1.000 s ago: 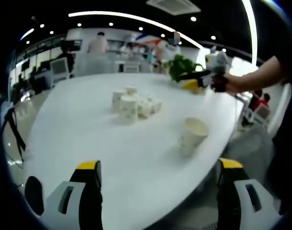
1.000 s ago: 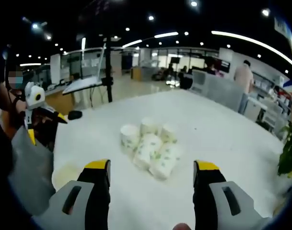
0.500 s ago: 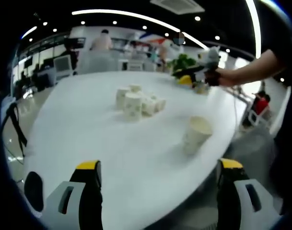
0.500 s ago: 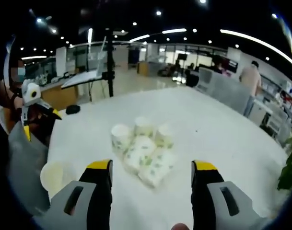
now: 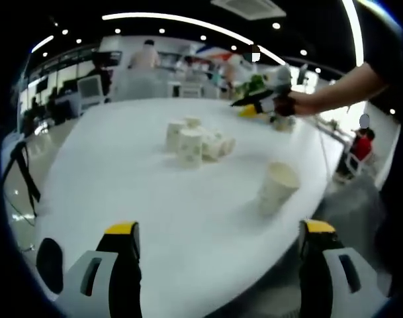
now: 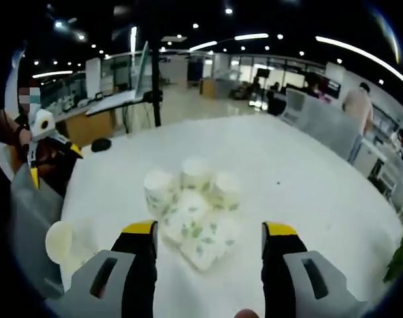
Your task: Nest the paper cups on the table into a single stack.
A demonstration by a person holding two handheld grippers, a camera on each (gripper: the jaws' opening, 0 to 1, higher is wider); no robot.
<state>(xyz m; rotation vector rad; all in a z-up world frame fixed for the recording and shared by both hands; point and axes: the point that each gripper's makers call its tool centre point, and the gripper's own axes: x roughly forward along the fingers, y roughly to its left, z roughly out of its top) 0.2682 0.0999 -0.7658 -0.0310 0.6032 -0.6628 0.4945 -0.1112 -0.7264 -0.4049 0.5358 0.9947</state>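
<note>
The white table (image 5: 122,172) takes up the middle of both views. In the left gripper view, the cluster of cups (image 5: 198,140) sits at centre, above the jaws, and a lone cup (image 5: 278,187) stands right of centre near the table edge. In the right gripper view the same cluster (image 6: 191,211) lies at centre, just above and between the jaws, with some cups upright and some seemingly on their sides; the lone cup (image 6: 59,242) is at lower left.

The left gripper (image 5: 218,262) is spread wide and empty, low in its frame. The right gripper (image 6: 208,255) is likewise spread and empty, aimed at the cluster; it also shows at upper right of the left gripper view (image 5: 261,105).

Nothing appears nested yet. The step looks like an approach with the right gripper. To do it well, choose an outer cup, close on its wall gently so the paper does not crush, and avoid knocking its neighbours.
</note>
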